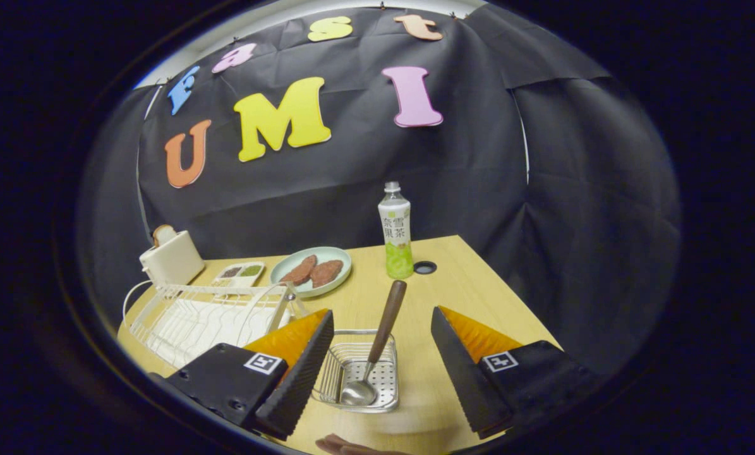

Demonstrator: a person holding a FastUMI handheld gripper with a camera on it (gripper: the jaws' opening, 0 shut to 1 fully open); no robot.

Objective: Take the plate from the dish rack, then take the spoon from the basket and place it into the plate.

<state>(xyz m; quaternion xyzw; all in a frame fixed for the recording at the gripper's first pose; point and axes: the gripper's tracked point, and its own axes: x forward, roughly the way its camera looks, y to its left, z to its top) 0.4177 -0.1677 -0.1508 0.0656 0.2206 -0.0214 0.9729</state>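
A spoon with a brown handle and a metal bowl leans in a small perforated metal basket on the wooden table. My gripper is open, its fingers spread wide on either side of the basket and touching nothing; the spoon's handle rises between the fingertips. The white wire dish rack stands to the left of the left finger. A pale, tan plate seems to lie on the table against the basket's right side, between the fingers; its edge is hard to make out.
Beyond the basket stand a green drink bottle and a light green plate with two brown patties. A small divided dish and a cream toaster sit behind the rack. A person's fingertips show below the basket.
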